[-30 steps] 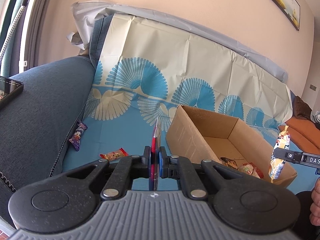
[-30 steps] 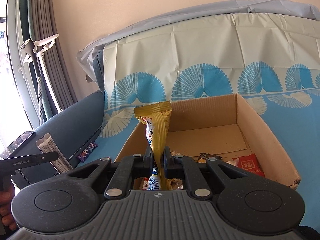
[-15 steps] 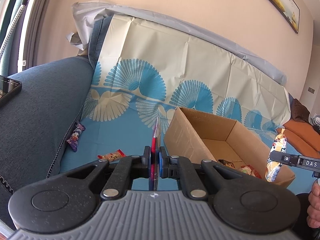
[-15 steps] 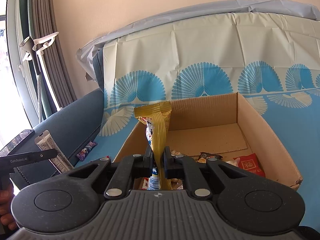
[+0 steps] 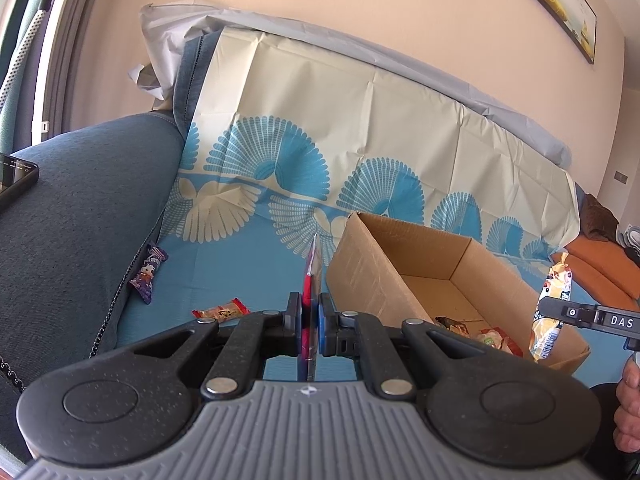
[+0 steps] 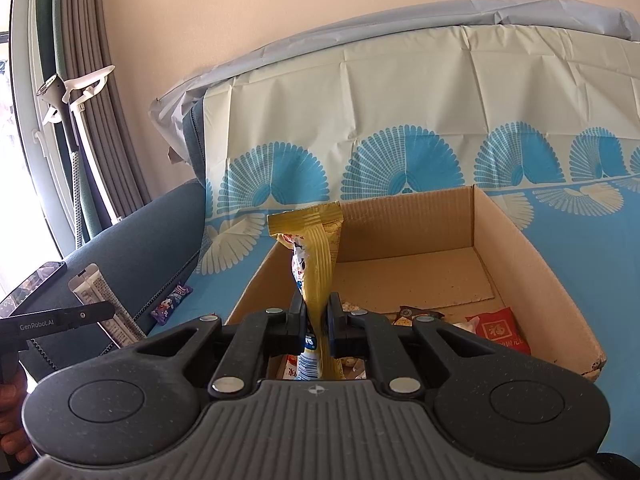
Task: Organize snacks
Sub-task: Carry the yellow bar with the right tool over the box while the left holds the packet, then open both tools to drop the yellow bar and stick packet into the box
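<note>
Grippers | L (image 5: pixel 310 316) clamps flat red pkt (image 5: pixel 311 276) | R (image 6: pixel 316 316) clamps yellow pkt (image 6: pixel 316 264) over box (image 6: pixel 520 248)

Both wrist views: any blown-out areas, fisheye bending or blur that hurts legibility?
Right wrist view: the window at far left is blown out and the curtain bows; the cardboard box stays sharp. Left wrist view: evenly lit, sofa back curves strongly, no motion blur.

The left gripper (image 5: pixel 309 320) pinches a thin, edge-on packet (image 5: pixel 311 276), possibly red, beside the cardboard box (image 5: pixel 362 264) on the blue cloth (image 5: pixel 224 268).
</note>
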